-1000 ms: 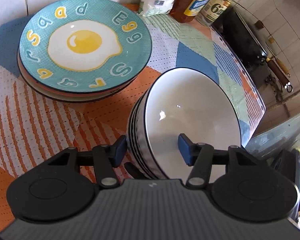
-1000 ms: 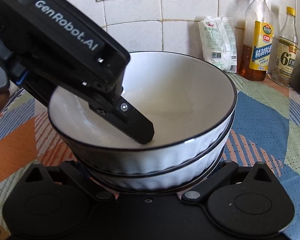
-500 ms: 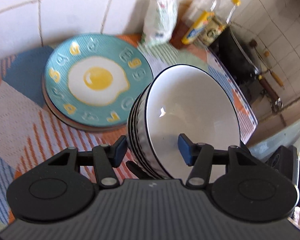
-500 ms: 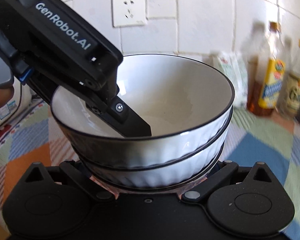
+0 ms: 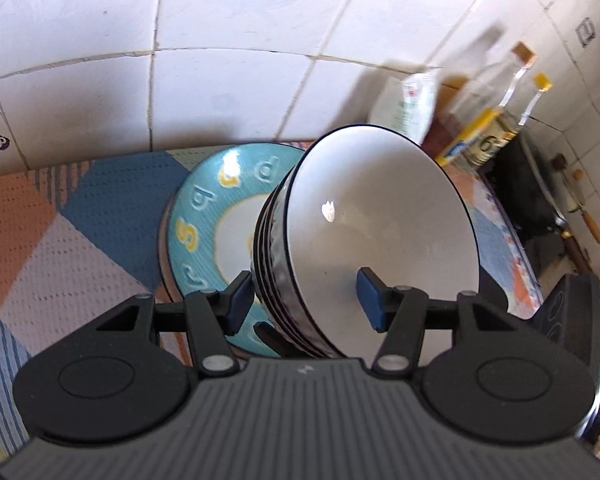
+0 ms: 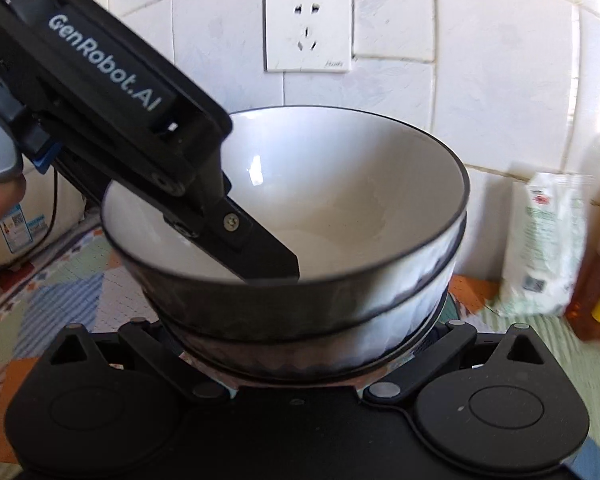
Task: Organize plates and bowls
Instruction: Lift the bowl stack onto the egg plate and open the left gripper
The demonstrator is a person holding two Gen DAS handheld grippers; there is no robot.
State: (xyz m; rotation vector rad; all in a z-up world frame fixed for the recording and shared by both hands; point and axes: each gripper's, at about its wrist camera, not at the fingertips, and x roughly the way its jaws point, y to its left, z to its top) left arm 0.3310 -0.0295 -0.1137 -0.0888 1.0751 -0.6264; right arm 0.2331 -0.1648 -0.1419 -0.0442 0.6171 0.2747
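Note:
A stack of white bowls [image 5: 380,232] with black rims hangs tilted above the table. My left gripper [image 5: 304,300] is shut on its wall, one blue pad outside the stack and the other inside the top bowl. In the right wrist view the same bowls [image 6: 340,208] fill the middle, with the left gripper's finger [image 6: 260,252] reaching into the top bowl. My right gripper [image 6: 300,364] clasps the foot of the stack, and the bowls hide its fingertips. A teal fried-egg plate [image 5: 204,216] tops a pile of plates behind and below the bowls.
A patterned cloth [image 5: 60,240] covers the table, which ends at a tiled wall with a socket [image 6: 308,32]. A white bag [image 6: 548,248] and bottles [image 5: 496,128] stand at the back right, next to a black wok [image 5: 528,184]. A white appliance [image 6: 20,220] sits at the left.
Both grippers have risen with the bowl stack and carried it toward the wall. The stack now overlaps the egg plate in the left wrist view. Neither grip has changed.

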